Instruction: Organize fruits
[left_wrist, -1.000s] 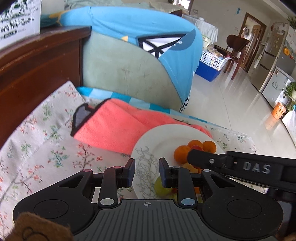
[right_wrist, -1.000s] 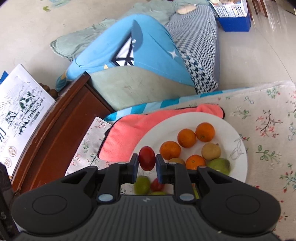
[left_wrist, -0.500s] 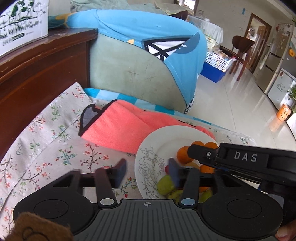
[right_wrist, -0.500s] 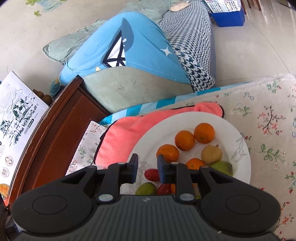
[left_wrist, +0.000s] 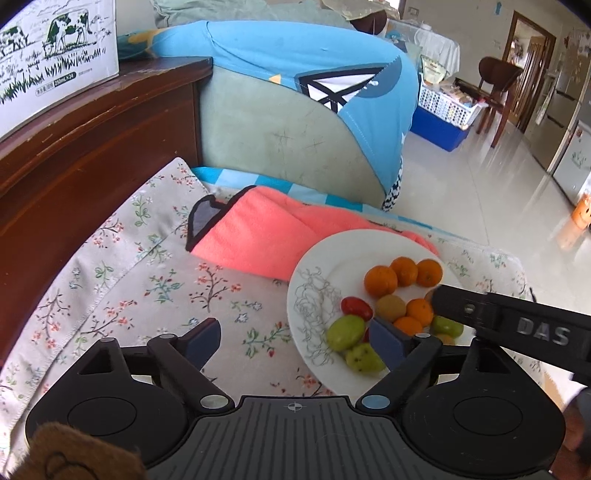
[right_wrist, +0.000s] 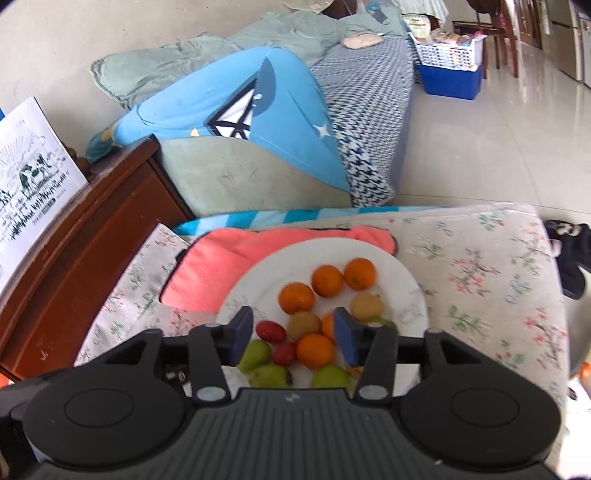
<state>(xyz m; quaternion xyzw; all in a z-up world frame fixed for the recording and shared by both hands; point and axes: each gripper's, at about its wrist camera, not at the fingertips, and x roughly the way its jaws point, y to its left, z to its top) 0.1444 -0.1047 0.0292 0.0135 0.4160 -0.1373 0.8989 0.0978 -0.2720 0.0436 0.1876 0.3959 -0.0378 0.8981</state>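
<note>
Fruits lie on the round white plate (right_wrist: 413, 291); right gripper (right_wrist: 293, 332) fingers opening above, small red tomato (right_wrist: 271, 331) loose below; left gripper (left_wrist: 295, 338) fingers opening, nothing between.

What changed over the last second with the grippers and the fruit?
The right gripper let go of the red tomato it held; the tomato now lies on the plate, and the jaws are opening with nothing pressed between them. The left gripper, shut a second ago, is opening too, holding nothing. Both views have pulled back a little. The oranges and the pink towel stayed put.
</note>
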